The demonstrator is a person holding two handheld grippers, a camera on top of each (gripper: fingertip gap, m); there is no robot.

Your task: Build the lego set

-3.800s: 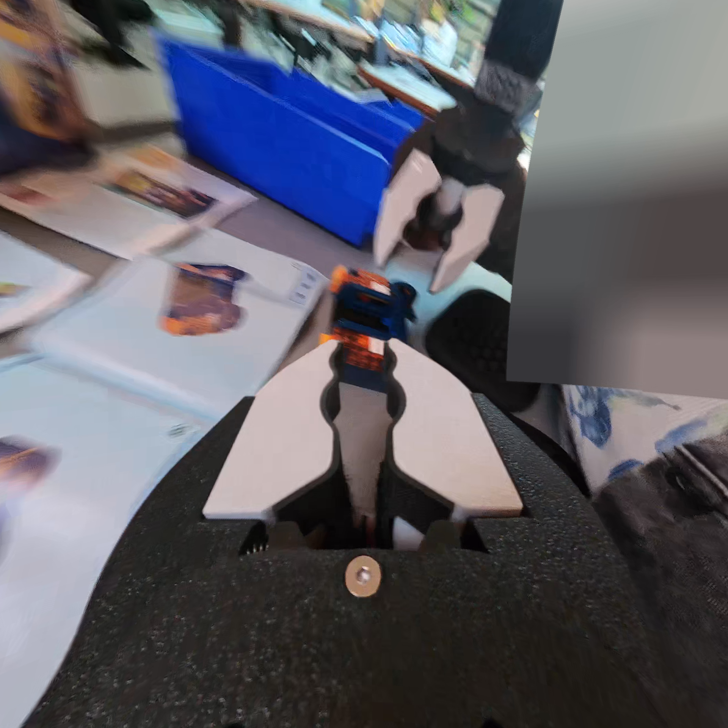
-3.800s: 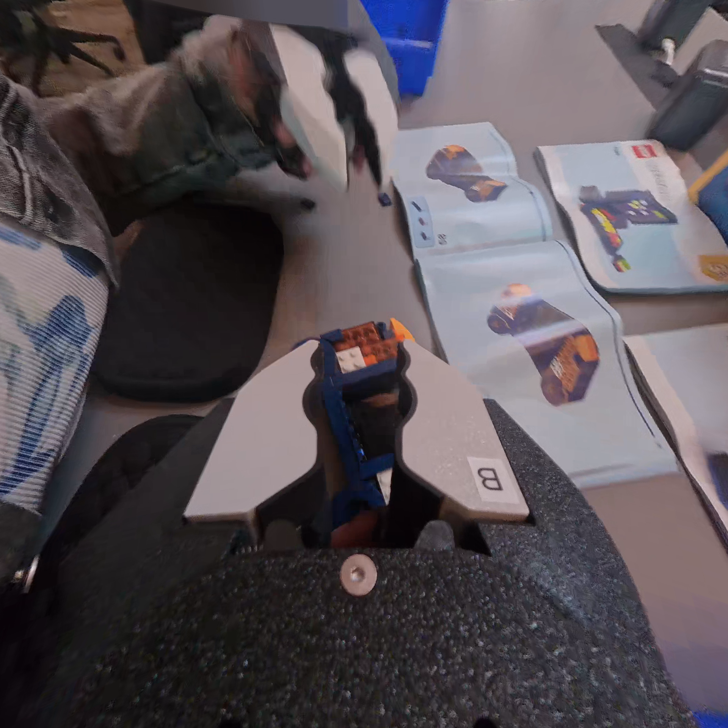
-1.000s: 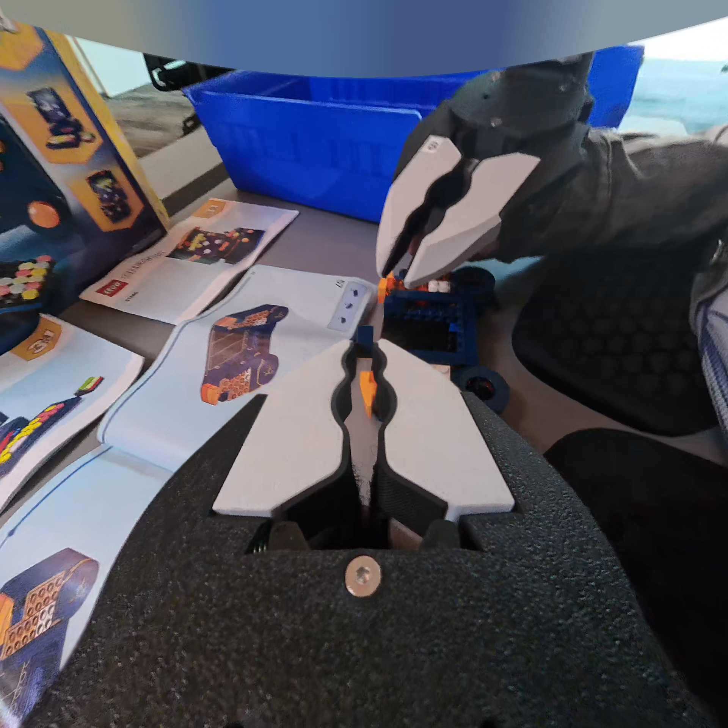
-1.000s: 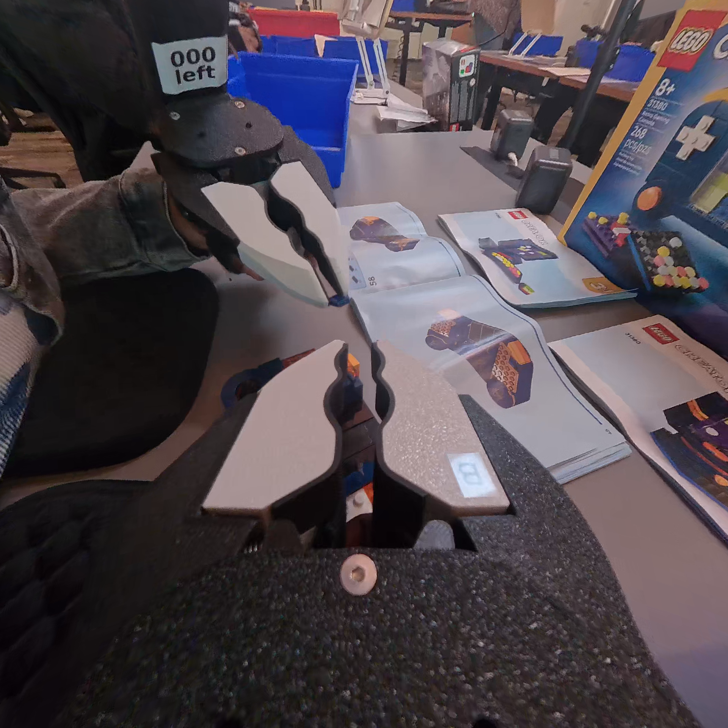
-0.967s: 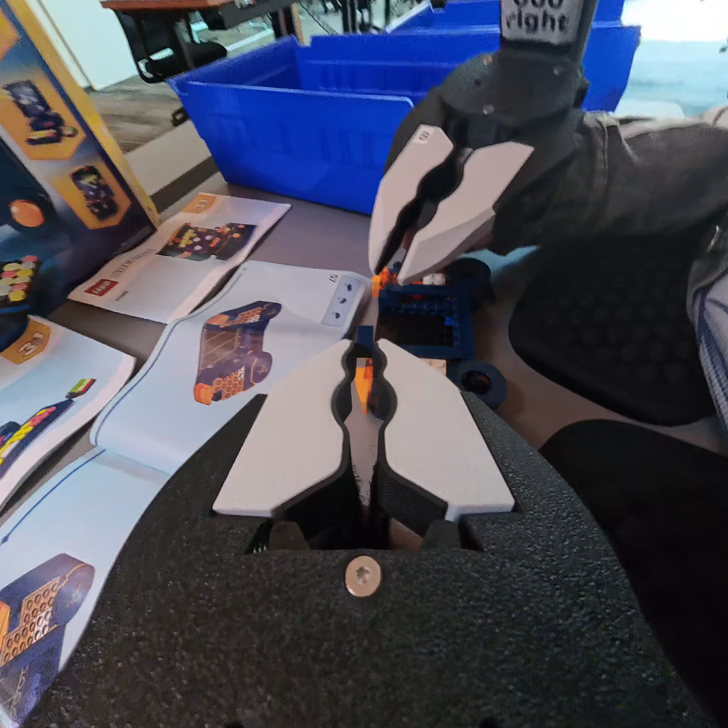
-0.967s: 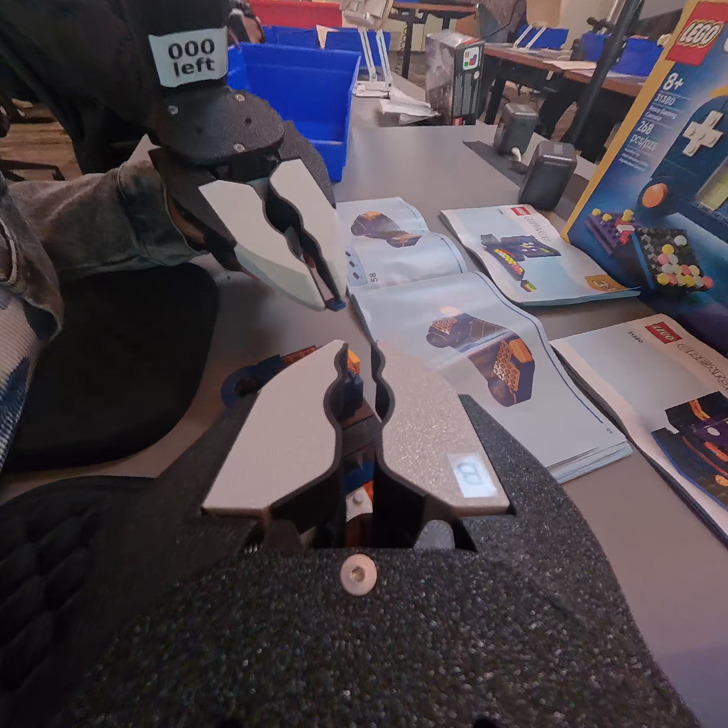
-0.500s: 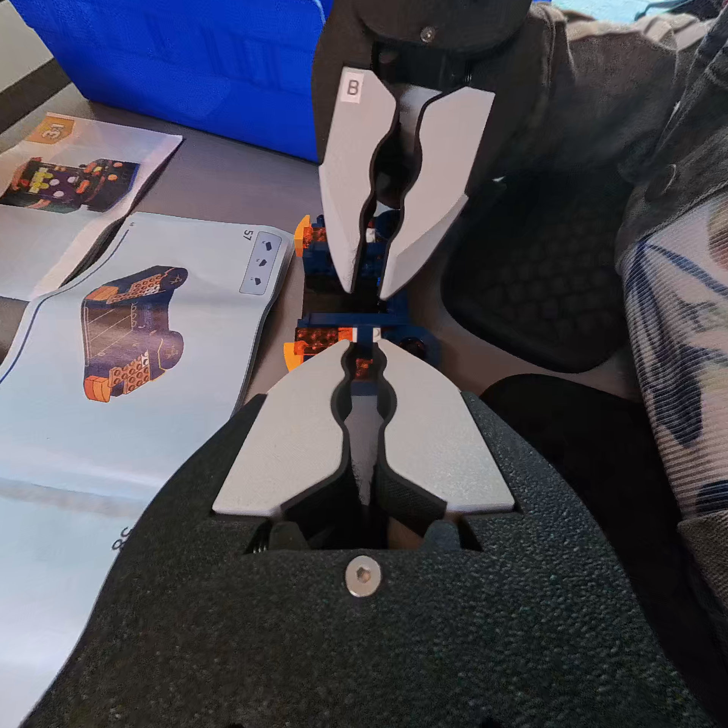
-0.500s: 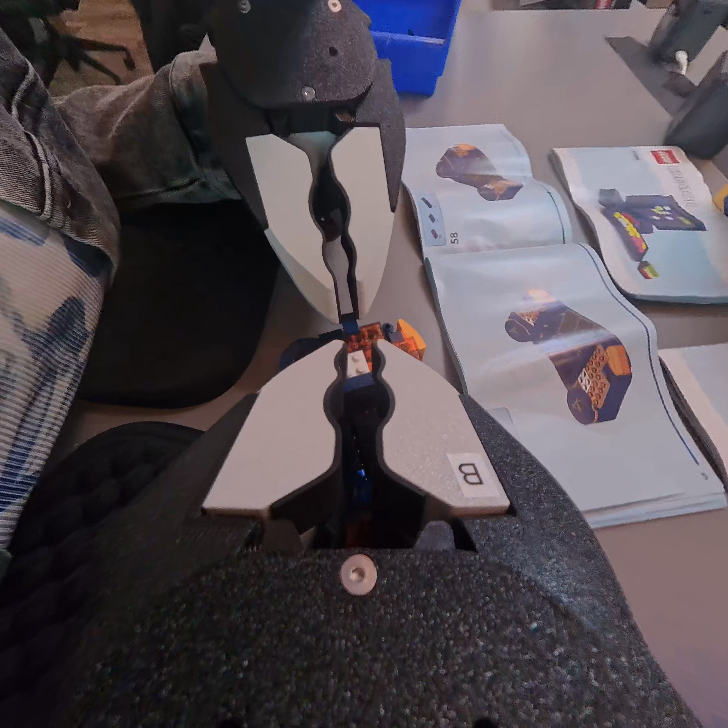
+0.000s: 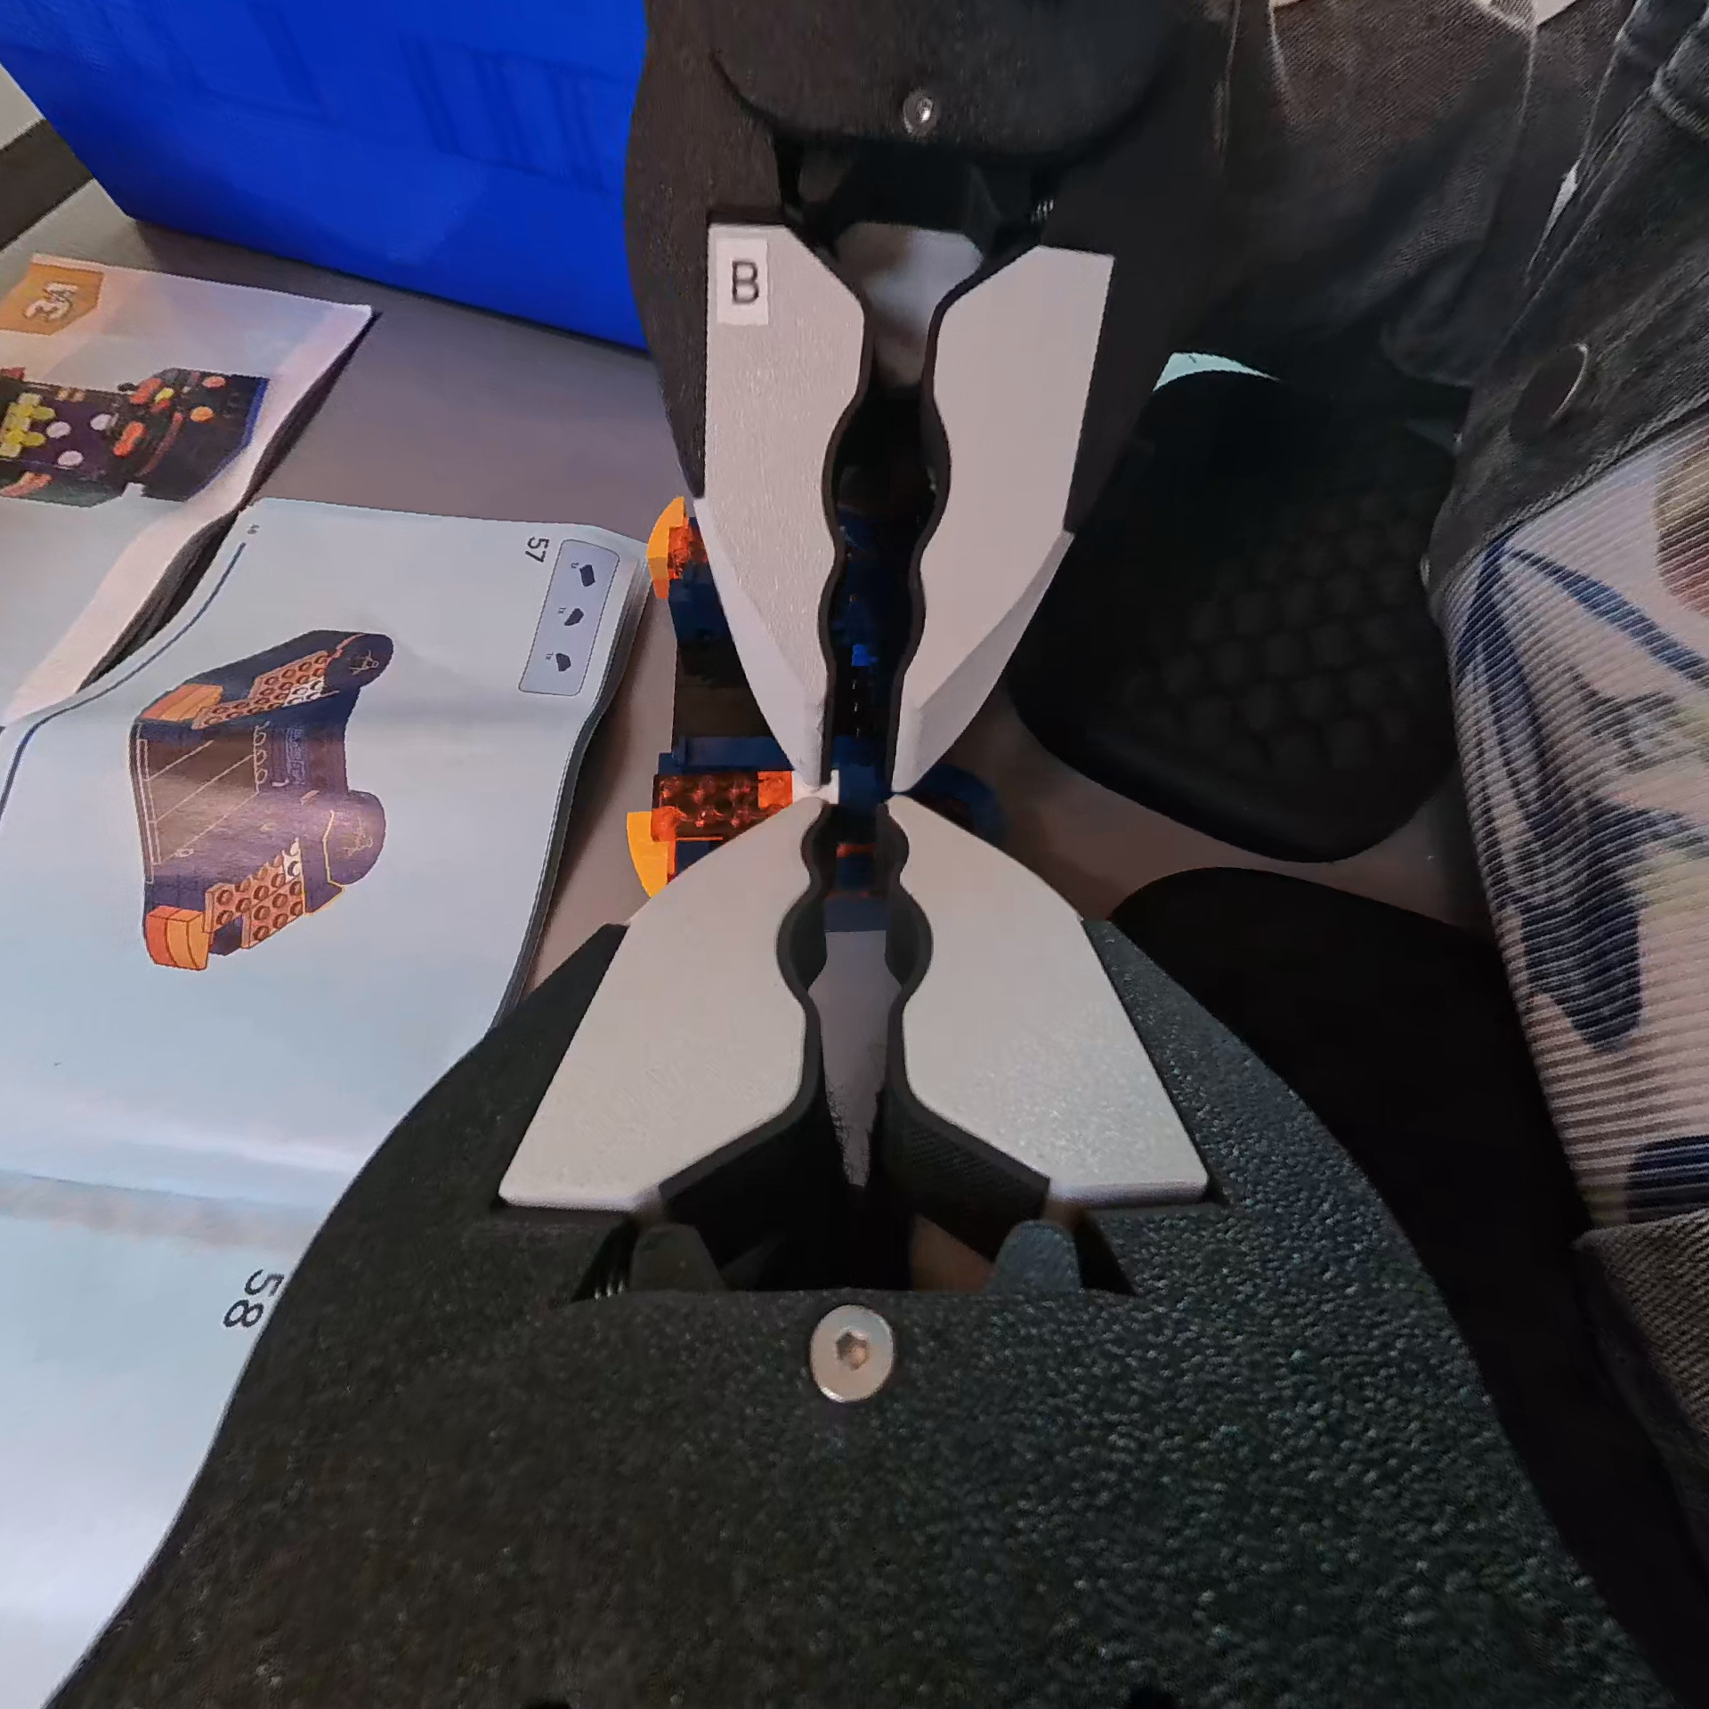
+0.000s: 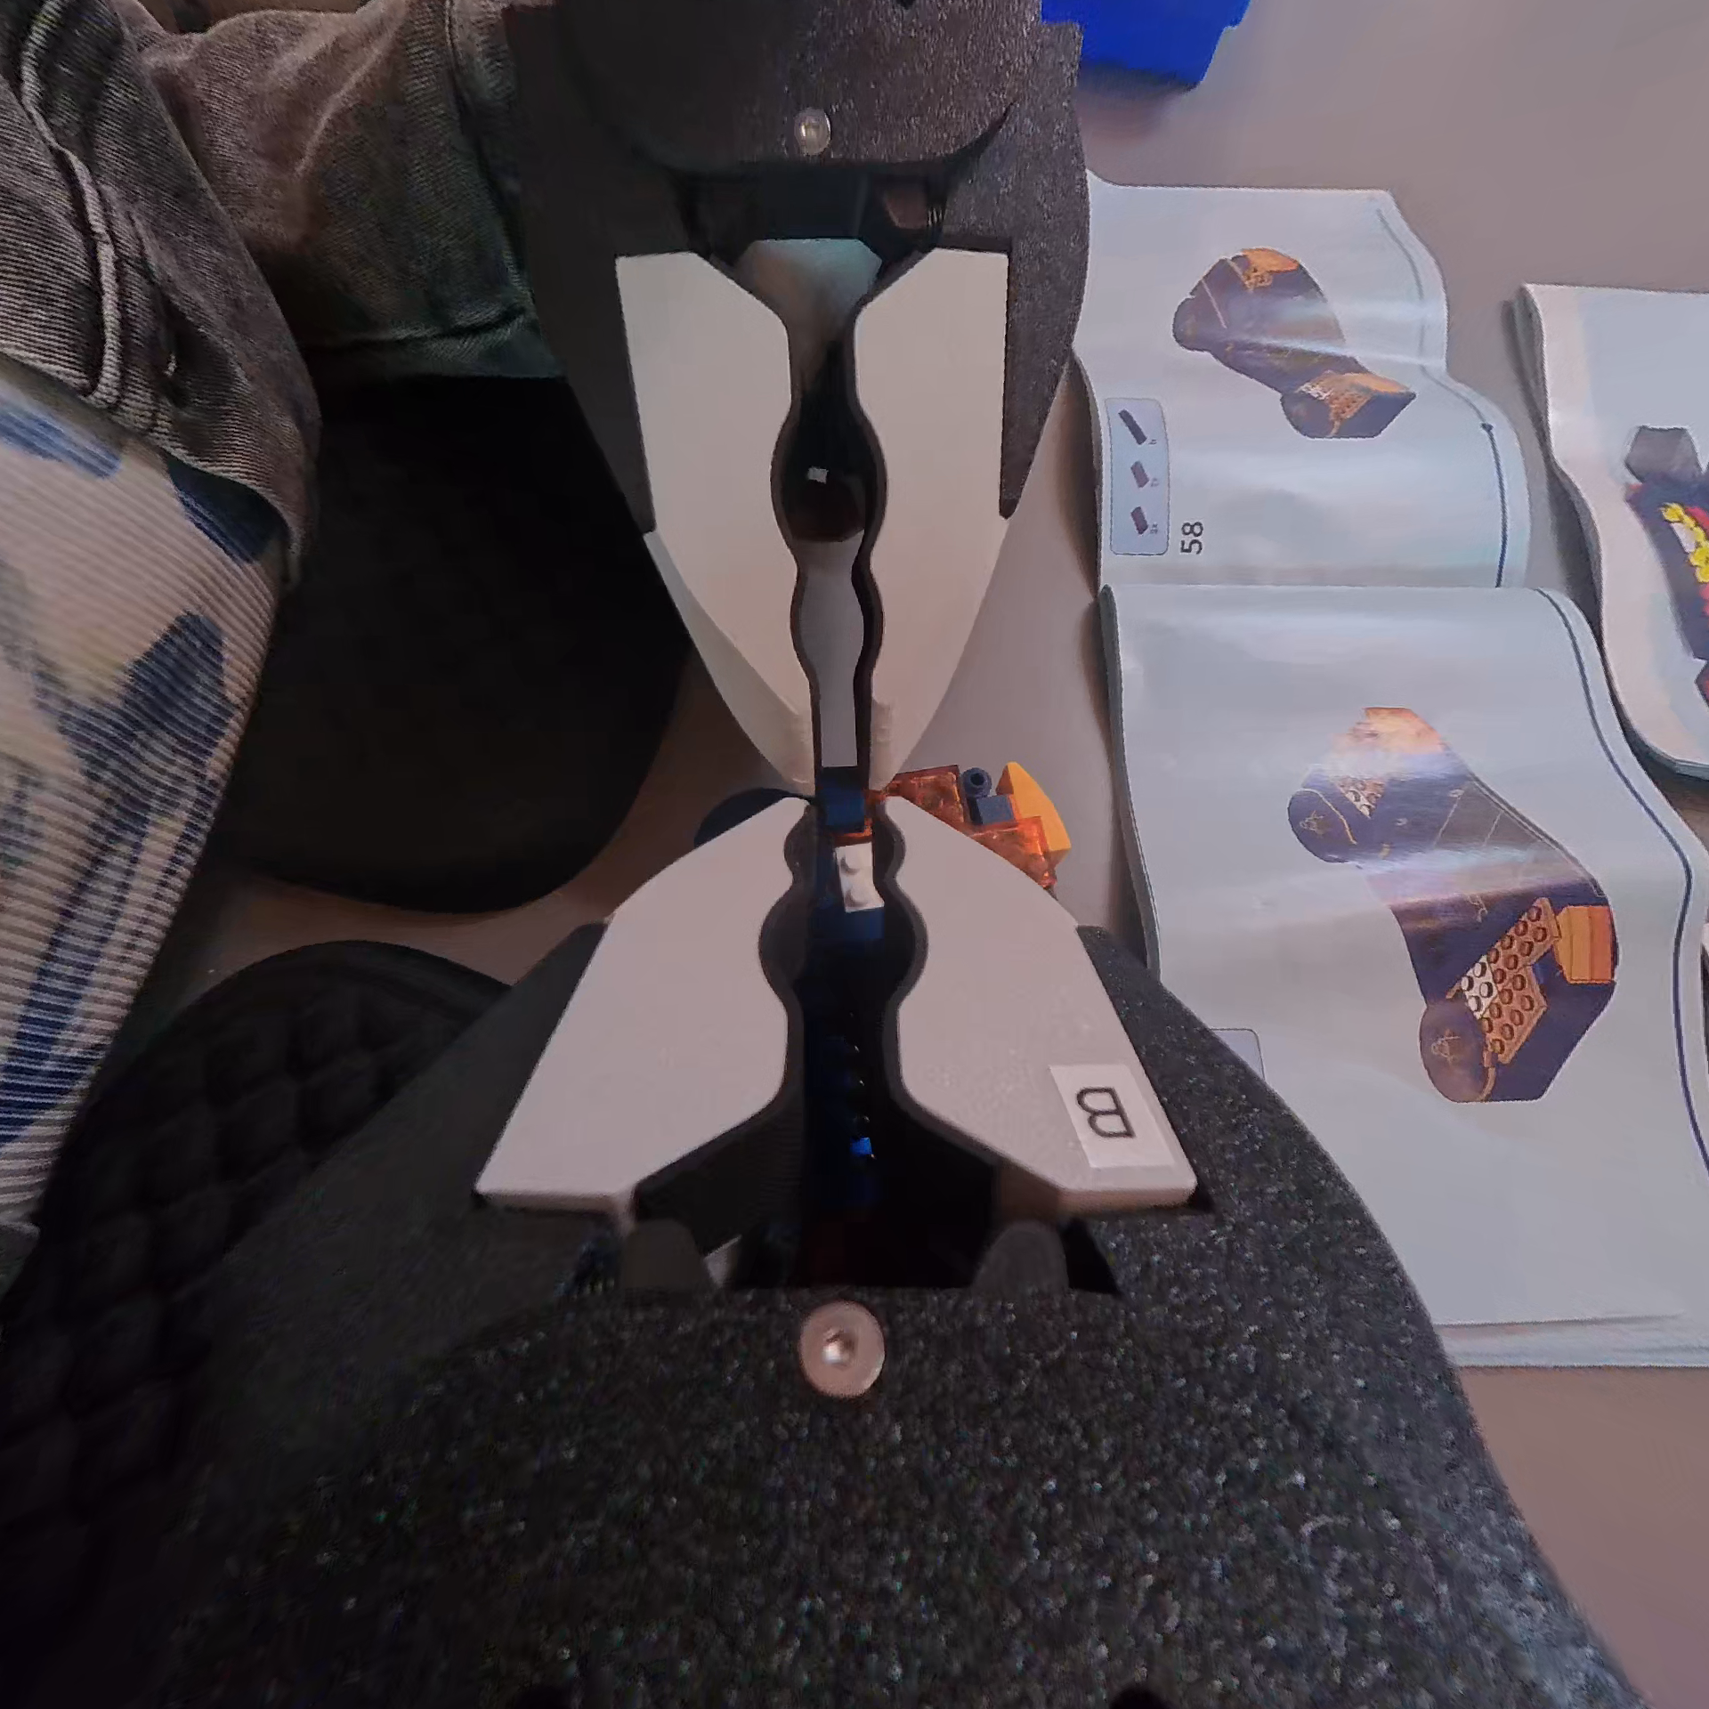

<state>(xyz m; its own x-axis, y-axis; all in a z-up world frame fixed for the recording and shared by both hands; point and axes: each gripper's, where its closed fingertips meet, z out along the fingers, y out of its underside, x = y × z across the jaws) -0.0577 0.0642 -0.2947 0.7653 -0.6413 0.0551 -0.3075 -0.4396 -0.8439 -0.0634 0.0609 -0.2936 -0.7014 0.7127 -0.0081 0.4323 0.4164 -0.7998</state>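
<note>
A lettered white sticker [image 10: 1105,1112] sits on the right tongs [image 10: 846,818]; page numbers mark the open booklet [image 10: 1369,666]

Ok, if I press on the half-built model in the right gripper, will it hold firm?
Probably stiff: the model is interlocked bricks clamped by the right gripper. It may pivot, since its orange end sticks out sideways past the fingers. The small protruding bricks there look apt to pop off.
</note>
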